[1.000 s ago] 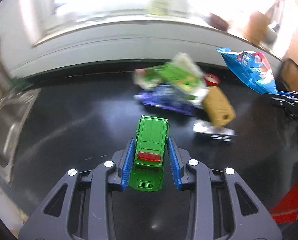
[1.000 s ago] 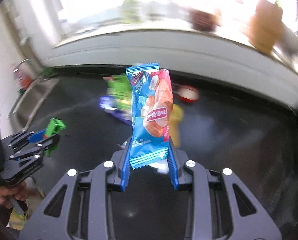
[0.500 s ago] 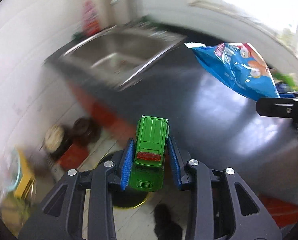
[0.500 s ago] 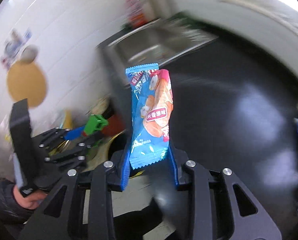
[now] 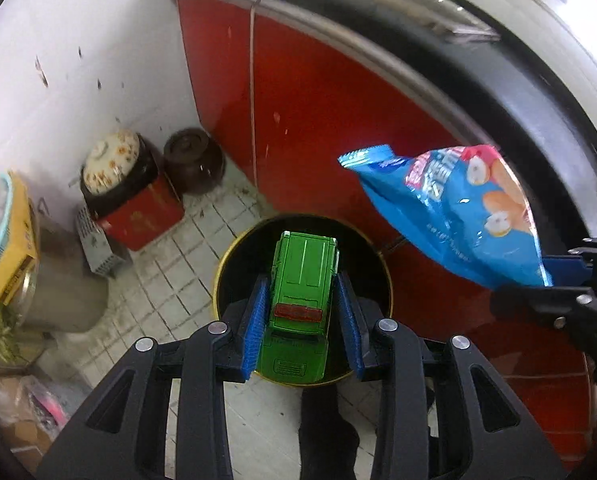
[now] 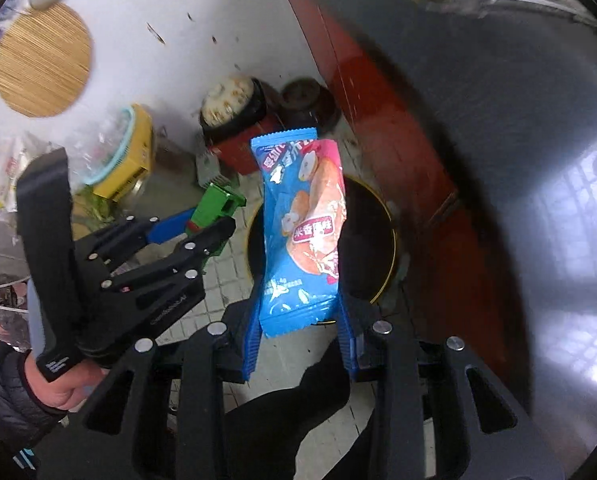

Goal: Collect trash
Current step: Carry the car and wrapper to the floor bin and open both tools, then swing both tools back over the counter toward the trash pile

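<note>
My left wrist feed is pretty sharp and evenly lit, with daylight blowing out the top right corner. The right wrist feed is softer: the tabletop (image 6: 518, 184) smears with motion blur and carries window glare on its right side. Both bend hard at the edges, with black fisheye corners.

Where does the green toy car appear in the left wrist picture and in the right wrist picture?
Left wrist view: the green toy car is at lower centre, held in the left hand-held gripper, over the round bin.
Right wrist view: the car is at middle left, sticking out of that same gripper.
Shared landmark: the round bin on the tiled floor.
</note>
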